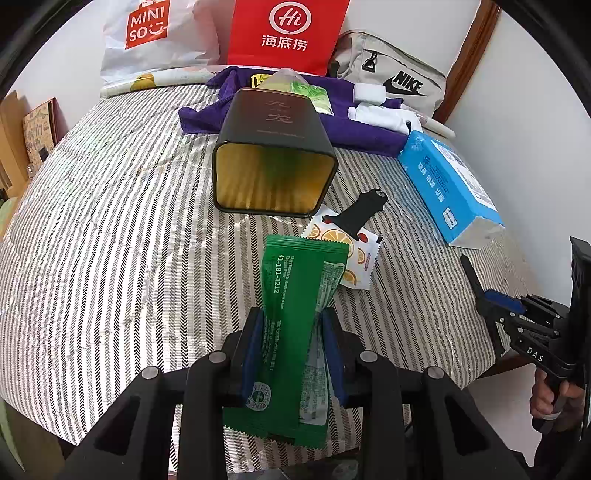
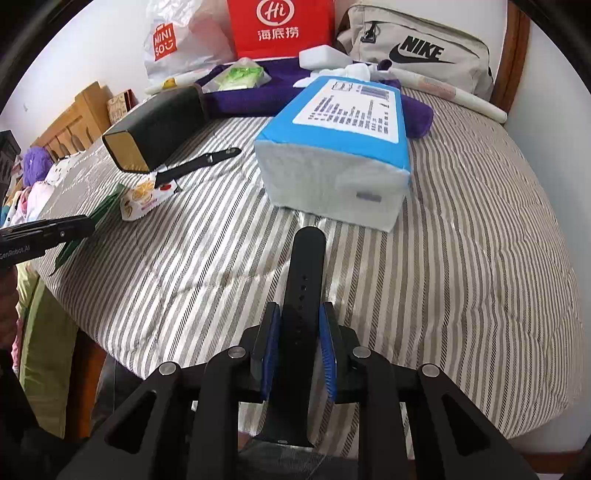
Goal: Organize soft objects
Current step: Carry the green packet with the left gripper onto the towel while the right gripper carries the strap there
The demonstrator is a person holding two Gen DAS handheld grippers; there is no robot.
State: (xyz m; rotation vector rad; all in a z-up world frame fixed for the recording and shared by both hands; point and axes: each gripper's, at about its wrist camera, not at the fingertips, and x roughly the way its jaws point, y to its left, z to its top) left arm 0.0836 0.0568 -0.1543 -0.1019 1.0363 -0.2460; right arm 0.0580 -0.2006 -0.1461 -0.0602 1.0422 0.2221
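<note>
In the left wrist view the left gripper [image 1: 293,325] sits at the bottom centre of the frame, its blue pads nearly closed and pinching a green packet [image 1: 291,314] around its middle; the packet stands up between the fingers, its top end reaching toward the centre of the frame. Just above it a dark tin [image 1: 275,147] lies on its side on the striped cover [image 1: 110,221], its gold-lined open mouth facing the camera. To the right of the packet's top lies a lemon-print sachet [image 1: 347,254] with a second black strap [image 1: 364,210] resting across it. A blue tissue pack [image 1: 447,184] lies at the right, and a purple cloth [image 1: 340,129] is spread behind the tin.

In the right wrist view the right gripper [image 2: 299,332] at the bottom centre has its jaws narrowly set, clamped on a black watch strap [image 2: 304,288] that runs straight up between the pads toward the tissue pack in the upper centre. A red bag [image 2: 280,26] and a grey Nike bag [image 2: 417,48] stand along the top edge
</note>
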